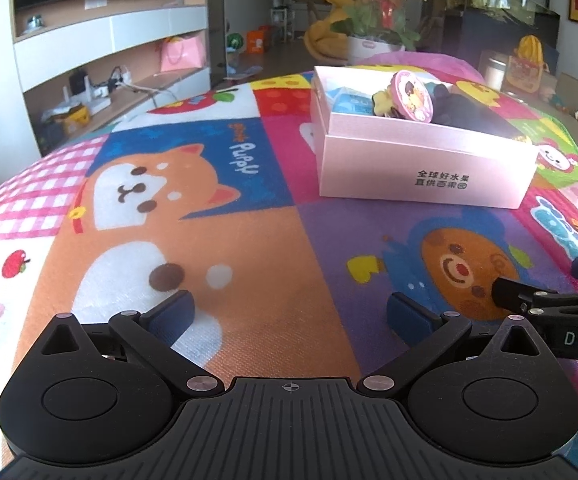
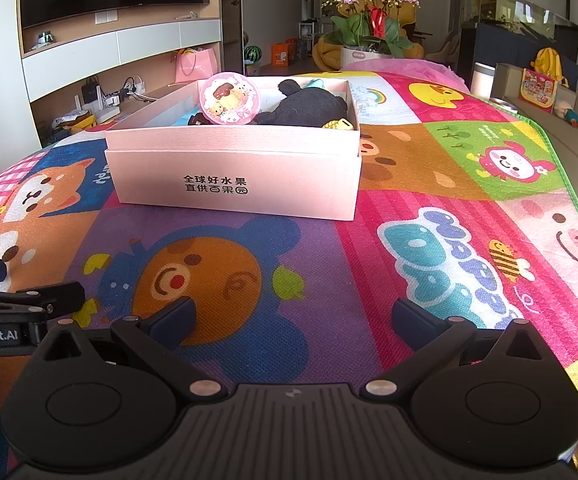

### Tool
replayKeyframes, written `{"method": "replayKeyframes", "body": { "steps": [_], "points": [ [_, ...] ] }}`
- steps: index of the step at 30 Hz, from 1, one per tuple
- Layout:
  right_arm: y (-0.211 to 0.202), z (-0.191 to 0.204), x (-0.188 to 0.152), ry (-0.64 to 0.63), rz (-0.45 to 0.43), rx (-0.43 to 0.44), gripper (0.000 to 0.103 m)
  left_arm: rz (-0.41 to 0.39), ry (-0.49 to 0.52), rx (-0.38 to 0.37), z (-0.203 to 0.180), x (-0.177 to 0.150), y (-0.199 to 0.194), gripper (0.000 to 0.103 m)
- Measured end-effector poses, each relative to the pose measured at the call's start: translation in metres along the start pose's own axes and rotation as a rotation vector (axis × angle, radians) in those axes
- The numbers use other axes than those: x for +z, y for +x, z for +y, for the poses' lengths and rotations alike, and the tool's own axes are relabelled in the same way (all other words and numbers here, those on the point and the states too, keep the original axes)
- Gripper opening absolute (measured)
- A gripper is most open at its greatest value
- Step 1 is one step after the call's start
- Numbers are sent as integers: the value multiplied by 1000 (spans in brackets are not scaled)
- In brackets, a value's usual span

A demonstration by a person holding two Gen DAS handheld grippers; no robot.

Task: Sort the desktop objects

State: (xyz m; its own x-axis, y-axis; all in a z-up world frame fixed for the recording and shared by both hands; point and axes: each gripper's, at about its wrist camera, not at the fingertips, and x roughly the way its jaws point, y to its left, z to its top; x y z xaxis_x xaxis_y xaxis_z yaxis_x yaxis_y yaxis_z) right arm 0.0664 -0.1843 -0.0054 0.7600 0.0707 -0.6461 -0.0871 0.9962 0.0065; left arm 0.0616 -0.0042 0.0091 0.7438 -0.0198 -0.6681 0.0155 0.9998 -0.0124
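The pink box [image 2: 233, 176] stands on the cartoon mat [image 2: 429, 208], well ahead of both claws, holding a round pink tin [image 2: 229, 98] and a black plush toy [image 2: 309, 108]. The left claw [image 1: 289, 312] and the right claw [image 2: 294, 314] are both wide apart and empty. The box front reads "全球好水果 直供百果园", and the mat says "Puppy".

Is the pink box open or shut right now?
Open. The pink box has no lid on; a round pink tin and black plush show inside.

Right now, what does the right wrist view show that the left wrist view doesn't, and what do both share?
Only the right wrist view: the bee and teal lettering on the mat, and a small yellow item at the box's corner. Only the left: red apple prints. Both: the pink box, round pink tin, black plush, both open hand-held grippers, left and right.
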Motion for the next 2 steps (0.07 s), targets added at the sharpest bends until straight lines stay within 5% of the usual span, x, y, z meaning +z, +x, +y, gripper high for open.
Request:
{"method": "replayKeyframes", "body": {
  "steps": [2],
  "points": [
    [0,0,0,0,0,0,103,-2,-1,-7,0,-1,-1,103]
  ]
}}
